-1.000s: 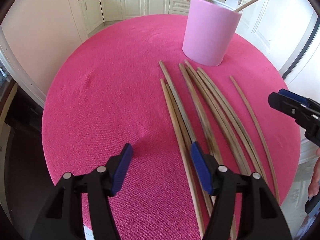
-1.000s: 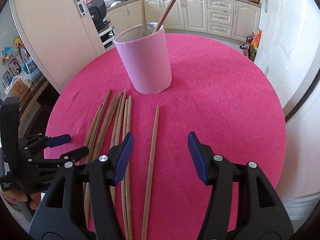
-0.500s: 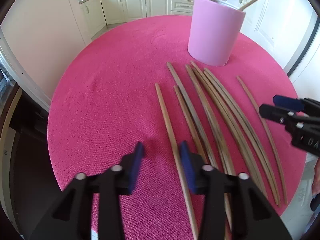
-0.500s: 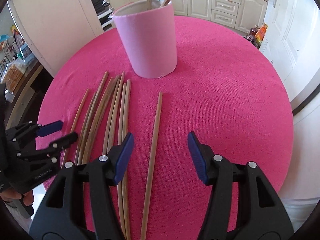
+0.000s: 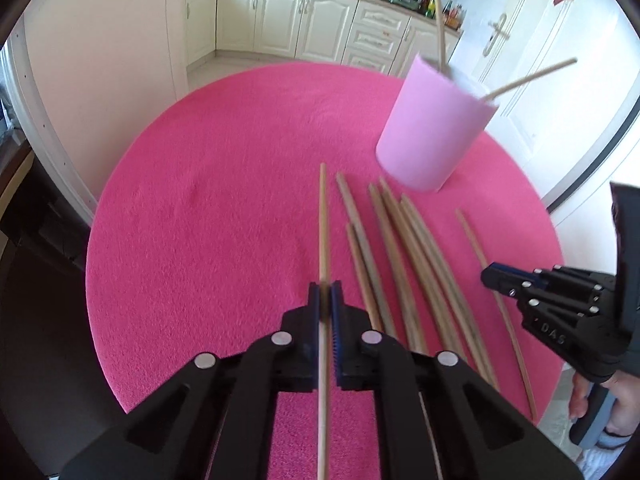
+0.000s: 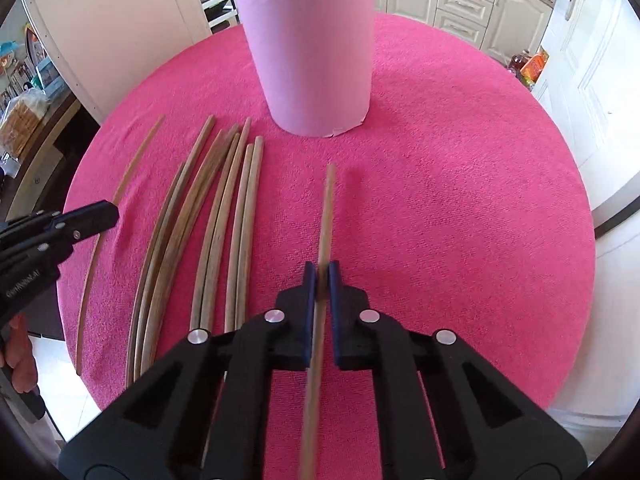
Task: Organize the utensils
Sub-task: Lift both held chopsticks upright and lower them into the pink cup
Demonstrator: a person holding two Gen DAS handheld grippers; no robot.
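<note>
The round counter (image 5: 200,200) carried a pink cloth, with cream kitchen cabinets (image 5: 304,24) behind it. Each tool, left (image 5: 325,292) and right (image 6: 322,276), gripped one wooden stick (image 5: 323,220).

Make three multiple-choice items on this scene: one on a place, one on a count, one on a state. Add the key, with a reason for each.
1. Where does the pink cup stand relative to the loose chopsticks on the cloth?
A. Just beyond their far tips
B. Tipped over on top of them
C. Under the cloth

2. How many sticks stand in the cup?
A. None
B. Two
C. Five

3. What is the left claw doing?
A. Wide open over bare cloth
B. Shut on one chopstick
C. Shut on the cup's rim

Key: 1 A, the cup stands upright past the tips of the row. 2 B, two sticks poke out of its top. 3 B, the pads press a single chopstick between them.
</note>
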